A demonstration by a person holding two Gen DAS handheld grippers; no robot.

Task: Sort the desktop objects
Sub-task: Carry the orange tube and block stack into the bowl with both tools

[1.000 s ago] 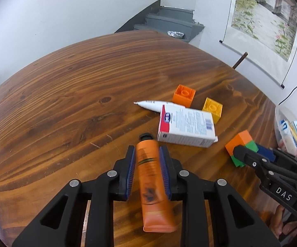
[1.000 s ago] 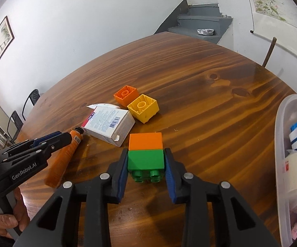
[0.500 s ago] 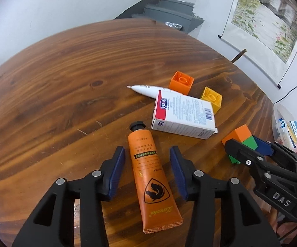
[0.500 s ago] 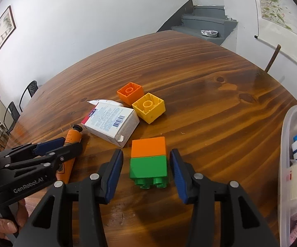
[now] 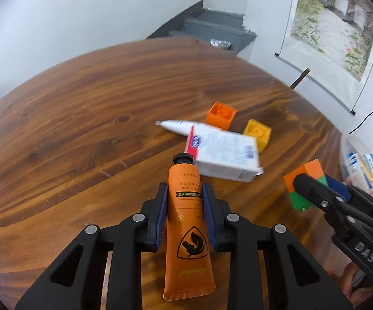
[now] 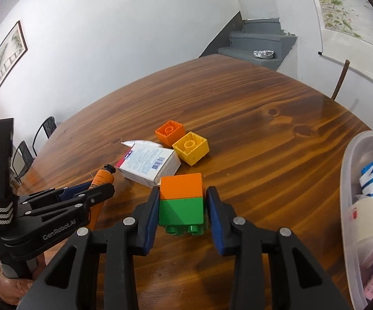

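Left wrist view: left gripper (image 5: 185,214) is closing, pads touching the tube (image 5: 188,228) near the table's (image 5: 83,129) near edge; soft, it may slip. Right gripper (image 6: 182,213) is closing on the block (image 6: 181,200); its right pad seems apart, so it may twist toward the box (image 6: 150,166).

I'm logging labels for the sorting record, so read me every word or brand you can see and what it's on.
"DAS": on the right gripper body.
"GenRobot.AI": on the left gripper body.
orange tube: gold script and small print, not legible.
white box: barcode and print, too small to read.
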